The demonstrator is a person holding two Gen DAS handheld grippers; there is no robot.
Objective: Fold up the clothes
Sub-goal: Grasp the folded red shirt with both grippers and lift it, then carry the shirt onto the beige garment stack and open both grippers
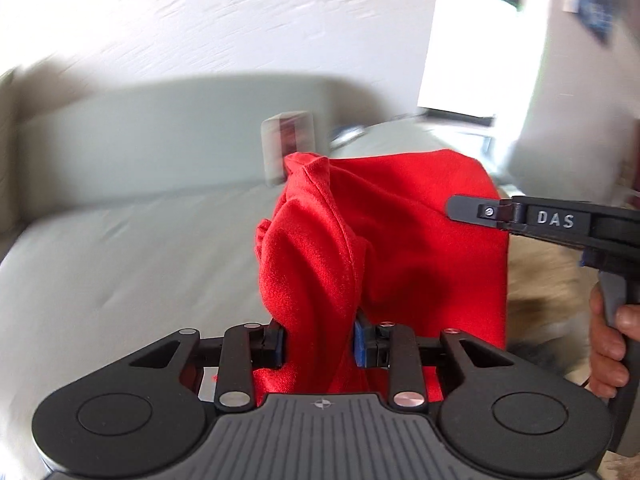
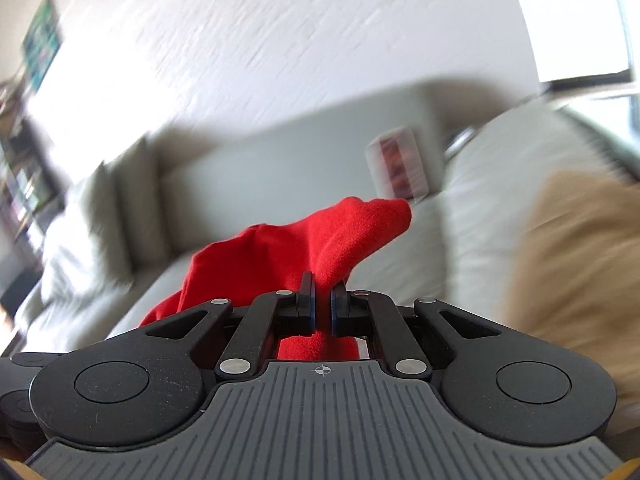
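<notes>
Left gripper (image 1: 319, 346) pinches a thick bunched fold of the red garment (image 1: 400, 248), lifted above the pale sofa (image 1: 120, 260). Right gripper (image 2: 322, 312), nearly closed, clamps a thin fold of the garment's edge.

One red garment (image 1: 400, 240) is in view, seen from both wrist cameras. Two tools: the left tool (image 1: 319, 346), with its two fingers on a thick bunch of the red cloth, and the right tool (image 2: 322, 308), its two fingers pinched on a thinner fold. One hand (image 1: 610, 344) shows, wrapped round the right tool's handle. One pale sofa (image 1: 140, 248) lies beneath. One small blurred card or box (image 1: 286, 144) stands against the sofa back. One tan furry cushion or throw (image 2: 580, 260) sits at the right. One framed picture (image 2: 42, 54) hangs on the wall.
</notes>
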